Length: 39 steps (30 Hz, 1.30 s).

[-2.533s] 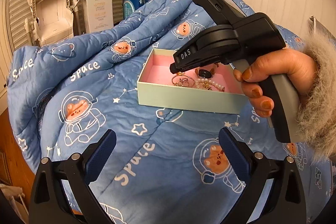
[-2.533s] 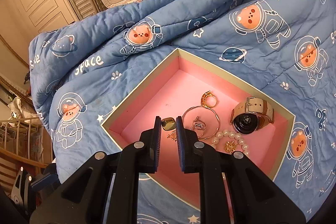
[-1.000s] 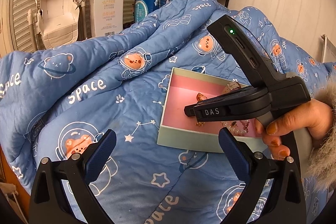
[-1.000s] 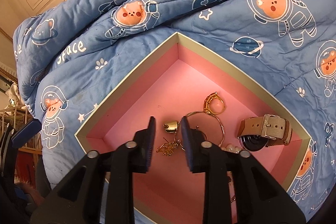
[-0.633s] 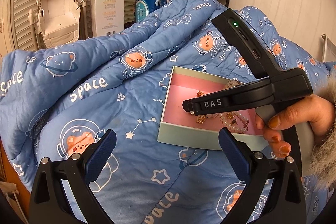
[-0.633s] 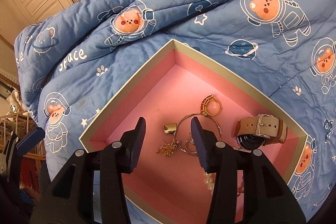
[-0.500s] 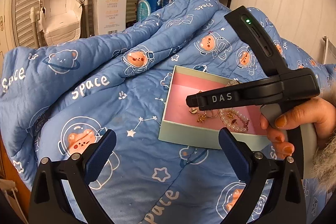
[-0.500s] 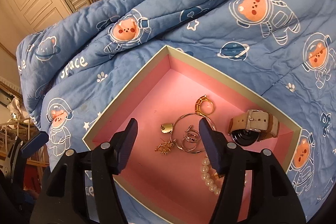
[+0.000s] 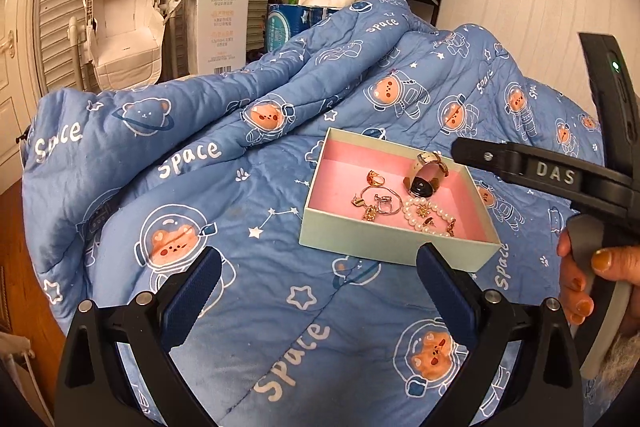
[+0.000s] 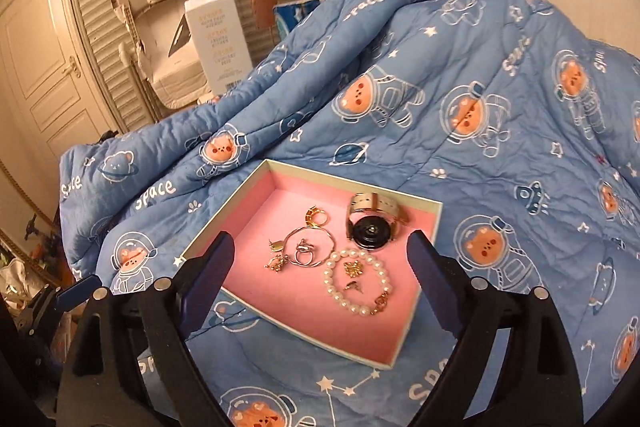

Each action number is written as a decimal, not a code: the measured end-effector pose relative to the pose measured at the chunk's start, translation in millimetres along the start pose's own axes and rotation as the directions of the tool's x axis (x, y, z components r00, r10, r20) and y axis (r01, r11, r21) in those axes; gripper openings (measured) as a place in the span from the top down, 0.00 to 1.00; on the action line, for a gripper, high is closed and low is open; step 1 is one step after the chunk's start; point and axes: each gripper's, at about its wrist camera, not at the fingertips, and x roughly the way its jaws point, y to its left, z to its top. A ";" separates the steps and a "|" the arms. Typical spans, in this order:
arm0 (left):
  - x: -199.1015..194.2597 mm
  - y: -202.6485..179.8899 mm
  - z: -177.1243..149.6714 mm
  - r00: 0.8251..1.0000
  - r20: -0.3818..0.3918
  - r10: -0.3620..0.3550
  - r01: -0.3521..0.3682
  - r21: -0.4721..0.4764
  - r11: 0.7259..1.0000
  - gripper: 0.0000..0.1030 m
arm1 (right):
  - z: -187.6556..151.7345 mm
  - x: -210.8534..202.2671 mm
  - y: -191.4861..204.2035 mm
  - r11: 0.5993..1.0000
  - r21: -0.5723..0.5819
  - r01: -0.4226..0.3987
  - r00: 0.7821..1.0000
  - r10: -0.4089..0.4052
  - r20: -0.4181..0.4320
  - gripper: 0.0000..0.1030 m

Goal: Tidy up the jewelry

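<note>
The right gripper [image 10: 320,275] has matte black plastic arms with silver rivets and ribbed dark-blue pads; its jaws are opening, already spread wide, with nothing pinched between them, and it hangs above the jewelry box [image 10: 416,315], which fills the gap from about 10 to 2 o'clock of the fingertips. The box is a shallow rectangular card tray, pale mint outside and lined in flat pink. Inside, from 9 o'clock toward 3, lie a small gold heart charm [image 10: 276,245], a spiky gold earring [image 10: 277,263], a thin silver hoop bangle [image 10: 310,247] with a silver ring [image 10: 304,255] inside it, a chunky gold ring [image 10: 315,217] at 12 o'clock of the bangle, and a round black-faced watch [image 10: 370,227] on a beige strap; at 5 o'clock a bracelet of glossy pearl beads [image 10: 358,281] circles two small gold pieces. In the left wrist view the left gripper [image 9: 316,287] is likewise spread with nothing between its textured blue pads, poised over the quilt with the box at its 1 o'clock. At 3 o'clock there, a hand [image 9: 584,279] grips the other tool's grey handle, whose black body bears raised letters "DAS" and a green light. Beneath everything is a soft, stitched blue quilt [image 9: 200,187] printed with bear astronauts, stars and the word "Space". At 11 o'clock a tall white carton [image 9: 222,23] stands with orange printed lines too small to read and a barcode near its foot
</note>
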 end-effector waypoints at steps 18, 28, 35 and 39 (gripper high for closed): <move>-69.1 -32.6 -50.6 0.999 0.047 -0.010 0.009 0.021 1.000 0.07 | -106.5 -127.0 6.5 0.992 -0.071 0.109 0.971 -0.091 0.222 0.07; -93.6 -32.4 -78.4 0.996 0.081 0.020 -0.020 0.000 1.000 0.07 | -140.0 -149.7 16.7 0.986 -0.071 0.149 0.966 -0.130 0.222 0.07; -116.4 -31.5 -91.7 0.988 0.150 0.031 -0.030 -0.006 1.000 0.07 | -152.6 -168.4 7.0 0.985 0.019 0.174 0.952 -0.173 0.251 0.06; -123.6 -34.0 -92.7 0.984 0.177 0.032 -0.033 0.006 0.999 0.07 | -155.2 -171.8 7.1 0.985 0.026 0.172 0.952 -0.173 0.254 0.06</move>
